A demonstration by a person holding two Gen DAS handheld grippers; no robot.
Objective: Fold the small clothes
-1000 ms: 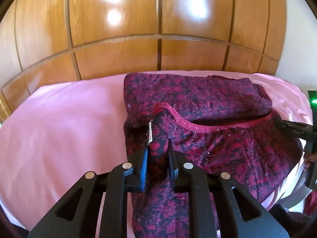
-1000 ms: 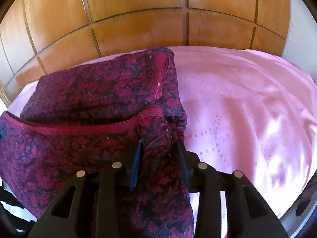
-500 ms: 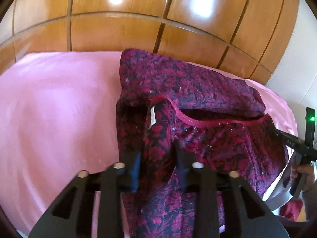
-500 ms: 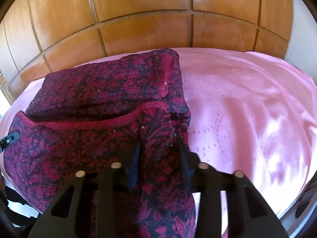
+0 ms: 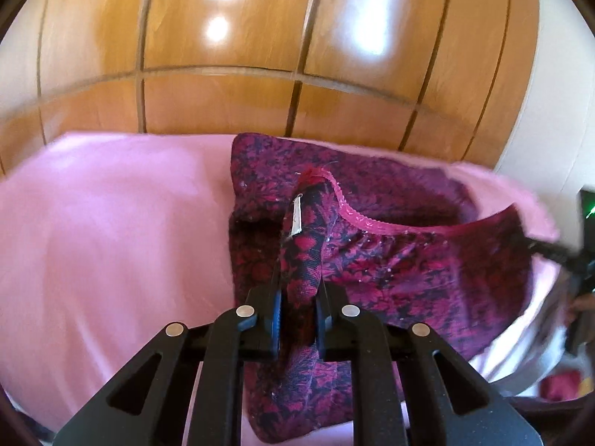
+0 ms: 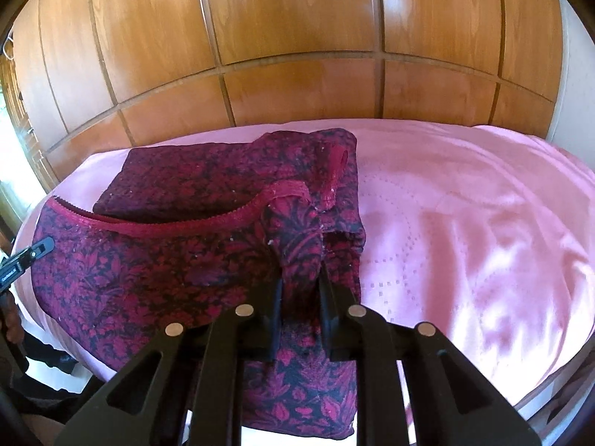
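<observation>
Left wrist view, entry one: we hold the left gripper (image 5: 297,297) with its jaws narrowed on a bunched corner of the garment (image 5: 409,271), a dark crimson floral piece edged with a red lace waistband (image 5: 357,217); a small white label (image 5: 296,215) shows on the pinched fold. Right wrist view, entry two: our right gripper (image 6: 299,290) has its jaws likewise clamped on the opposite corner of the same garment (image 6: 148,260). Location: the garment lies on a pink sheet (image 6: 465,223) over what we take to be a bed, with a wooden panelled wall (image 6: 297,37) behind; its far half rests flat and already doubled, its near edge is raised between our two grips. Change noted: against the frames of a second ago, both pinched corners have risen and travelled toward the far half, the waistband now arching up where it lay flatter, and the left view has swung and blurs at its right edge, so we cannot say surely how the right gripper looks from there. Meaning for the task, as we judge it: the fold is under way, the near half being carried over the far half, not yet laid down or released.
</observation>
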